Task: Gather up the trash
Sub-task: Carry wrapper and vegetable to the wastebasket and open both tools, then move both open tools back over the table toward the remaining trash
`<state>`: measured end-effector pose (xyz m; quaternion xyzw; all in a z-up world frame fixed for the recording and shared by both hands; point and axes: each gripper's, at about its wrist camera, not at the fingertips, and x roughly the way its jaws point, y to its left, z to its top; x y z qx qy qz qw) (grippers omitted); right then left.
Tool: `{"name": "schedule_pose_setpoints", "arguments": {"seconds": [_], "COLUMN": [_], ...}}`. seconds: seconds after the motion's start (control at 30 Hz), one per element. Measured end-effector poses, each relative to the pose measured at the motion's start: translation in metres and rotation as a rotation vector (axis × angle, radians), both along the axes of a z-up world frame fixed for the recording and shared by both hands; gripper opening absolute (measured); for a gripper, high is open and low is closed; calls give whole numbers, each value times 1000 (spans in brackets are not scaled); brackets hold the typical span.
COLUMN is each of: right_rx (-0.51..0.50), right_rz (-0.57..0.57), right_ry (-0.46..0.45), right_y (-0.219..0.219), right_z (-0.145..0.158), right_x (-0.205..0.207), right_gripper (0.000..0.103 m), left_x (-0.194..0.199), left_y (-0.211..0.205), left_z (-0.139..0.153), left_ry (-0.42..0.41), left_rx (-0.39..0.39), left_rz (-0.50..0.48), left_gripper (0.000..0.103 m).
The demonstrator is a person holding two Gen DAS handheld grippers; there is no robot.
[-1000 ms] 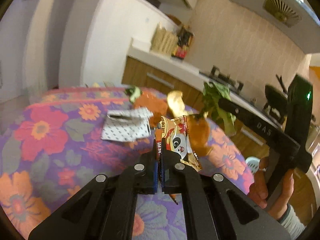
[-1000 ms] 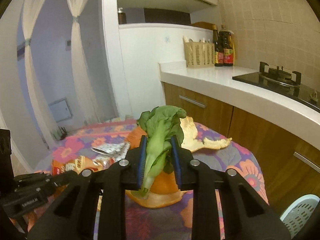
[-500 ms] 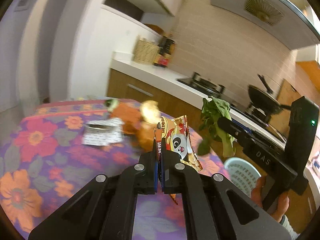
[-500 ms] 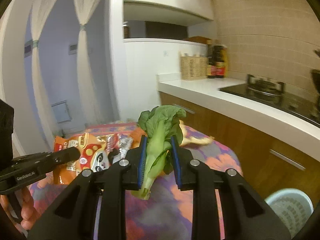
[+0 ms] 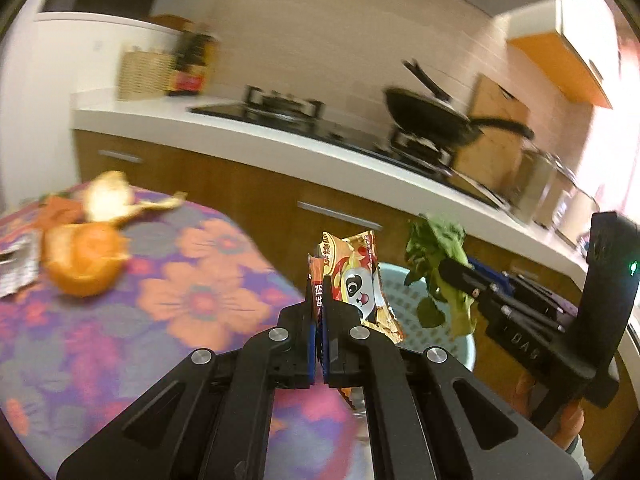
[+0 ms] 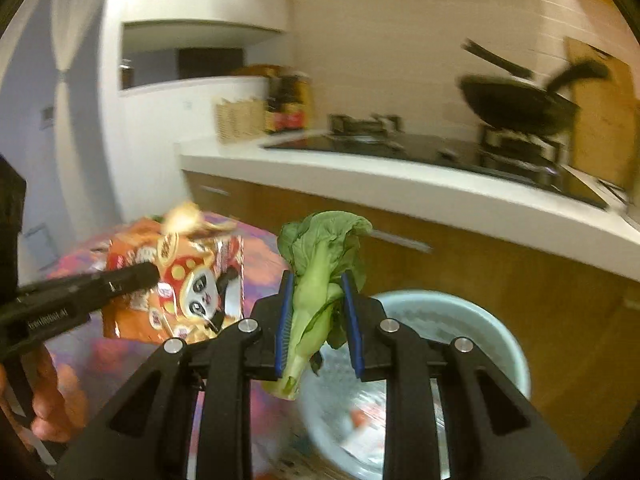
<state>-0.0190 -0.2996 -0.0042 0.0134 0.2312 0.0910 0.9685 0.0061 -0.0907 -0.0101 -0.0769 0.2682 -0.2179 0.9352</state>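
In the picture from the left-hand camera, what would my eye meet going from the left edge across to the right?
Orange peel on the flowered tablecloth → panda snack wrapper pinched in the left hand-held gripper → leafy green over the pale bin → right hand-held gripper with its black handle.

Panda-print snack wrapper (image 5: 358, 280), orange and red, crumpled, held upright past the table edge. Green leafy vegetable (image 6: 320, 276), pale stalk, held upright over pale blue-green bin (image 6: 472, 320). Orange peel (image 5: 86, 264) and curled peel strip (image 5: 120, 200) lying on floral tablecloth
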Motion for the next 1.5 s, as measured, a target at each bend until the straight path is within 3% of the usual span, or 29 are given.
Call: {"name": "schedule_pose_setpoints", "arguments": {"seconds": [0.3, 0.57, 0.67, 0.77, 0.8, 0.83, 0.87, 1.23, 1.5], "right_rx": [55, 88, 112, 129, 131, 131, 134, 161, 121], "right_rz": [-104, -140, -146, -149, -149, -151, -153, -119, -5], "right_ry": [82, 171, 210, 218, 216, 212, 201, 148, 122], "right_y": [-64, -89, -94, -98, -98, -98, -98, -88, -31], "right_z": [-33, -57, -65, -67, -66, -65, -64, -40, -22], "right_x": [1, 14, 19, 18, 18, 18, 16, 10, 14], "right_gripper": [21, 21, 23, 30, 33, 41, 45, 45, 45], "left_x": [27, 43, 51, 54, 53, 52, 50, 34, 16], "left_y": [-81, -114, -122, -125, -126, -126, -126, -91, -38], "left_z": [-22, -36, -44, -49, -49, -49, -49, -29, -2], "left_ry": [57, 99, 127, 141, 135, 130, 126, 93, 50], "left_rx": [63, 126, 157, 161, 170, 175, 179, 111, 46], "left_rz": [-114, -137, -122, -132, -129, -128, -129, -91, -33], "left_gripper": [0, 1, 8, 26, 33, 38, 39, 42, 47]}}
